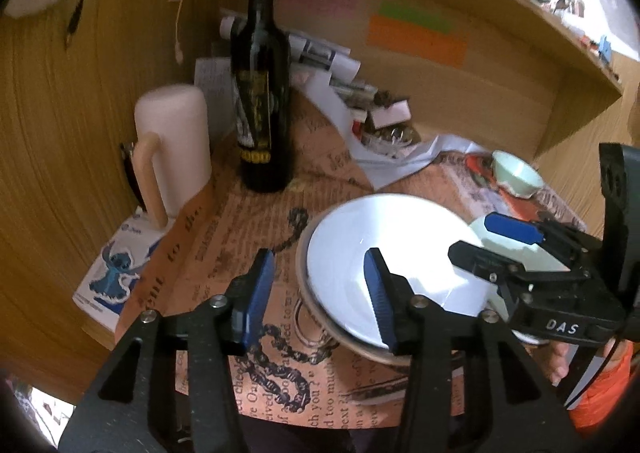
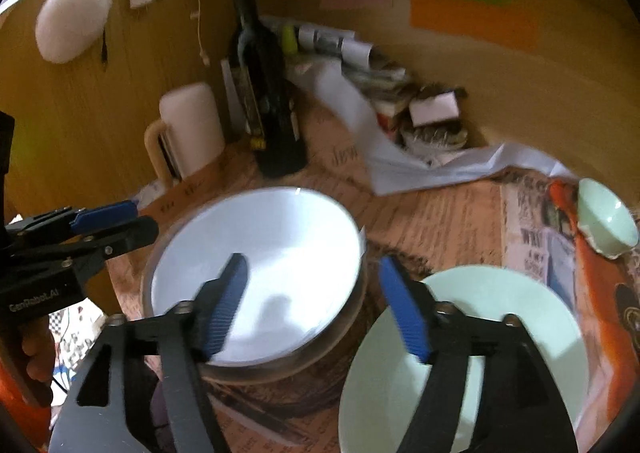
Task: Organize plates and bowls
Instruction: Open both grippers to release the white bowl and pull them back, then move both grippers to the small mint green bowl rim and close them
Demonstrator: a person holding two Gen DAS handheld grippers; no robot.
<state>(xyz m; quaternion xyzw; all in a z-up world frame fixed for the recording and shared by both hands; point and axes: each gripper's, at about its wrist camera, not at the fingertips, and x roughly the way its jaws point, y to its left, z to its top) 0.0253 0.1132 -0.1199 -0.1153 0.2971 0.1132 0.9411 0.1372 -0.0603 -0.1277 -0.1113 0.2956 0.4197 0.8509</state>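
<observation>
A white plate lies on top of a grey-rimmed dish at the middle of the table. My left gripper is open, its blue pads straddling the plate's left rim without pressing on it. My right gripper is open too and straddles the plate's right rim. A pale green plate lies right of the stack, partly under the right gripper. Further back on the right stands a small green bowl.
A dark wine bottle and a cream mug stand at the back left by the wooden side wall. Crumpled papers and small clutter fill the back corner. A box with a blue cartoon figure lies at the left edge.
</observation>
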